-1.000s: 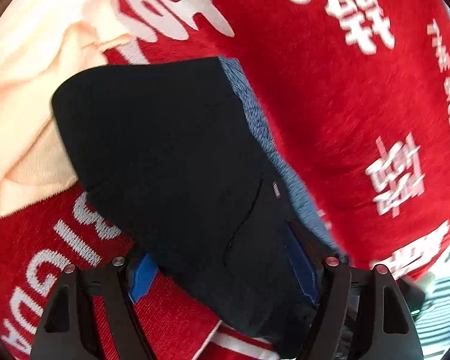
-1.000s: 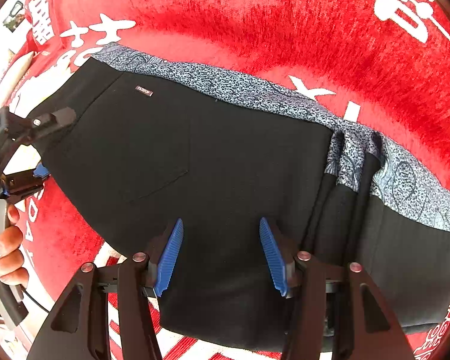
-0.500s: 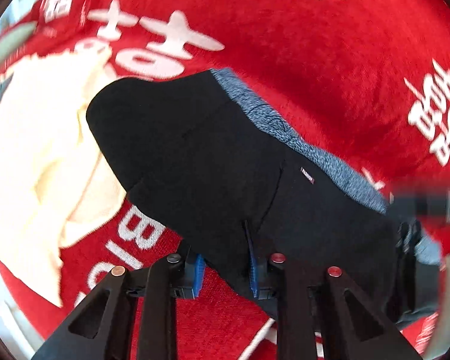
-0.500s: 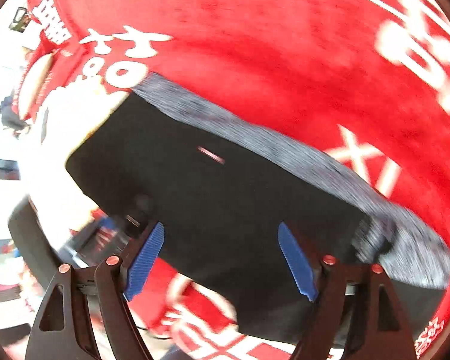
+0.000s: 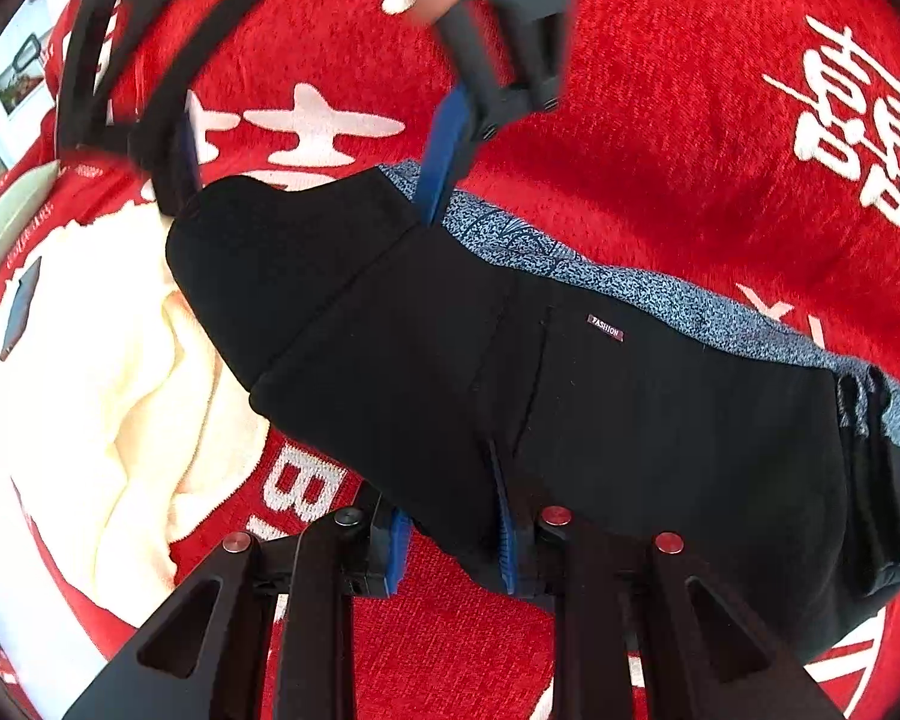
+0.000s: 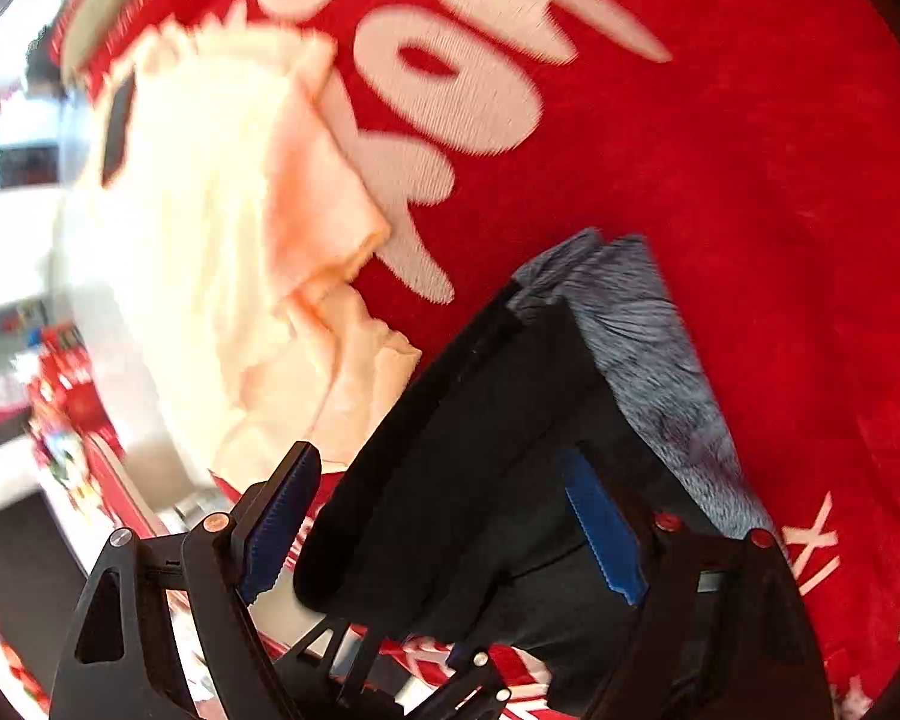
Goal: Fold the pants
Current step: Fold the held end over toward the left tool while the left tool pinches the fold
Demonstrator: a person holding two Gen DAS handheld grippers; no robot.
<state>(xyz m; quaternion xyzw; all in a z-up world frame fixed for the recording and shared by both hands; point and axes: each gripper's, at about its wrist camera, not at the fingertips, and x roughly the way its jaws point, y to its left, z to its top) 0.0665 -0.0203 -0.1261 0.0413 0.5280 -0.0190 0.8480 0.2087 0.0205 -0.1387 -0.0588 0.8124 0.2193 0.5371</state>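
Observation:
Black pants (image 5: pixel 570 396) with a blue-grey patterned lining lie folded on the red cloth (image 5: pixel 660 120). My left gripper (image 5: pixel 450 534) is shut on the pants' near edge, cloth bunched between its blue pads. My right gripper (image 5: pixel 312 168) comes in from above in the left wrist view, jaws wide apart over the pants' far left end. In the right wrist view the right gripper (image 6: pixel 444 516) is open astride that end of the pants (image 6: pixel 486 468), one pad on each side, not pinching.
A cream garment (image 5: pixel 108 372) lies crumpled left of the pants, also in the right wrist view (image 6: pixel 222 228). A dark phone (image 5: pixel 21 306) rests on it. The red cloth has white lettering. The table edge and room lie at far left.
My left gripper closed on the pants' near edge. My right gripper swung from the pants' middle to their left end and stayed open.

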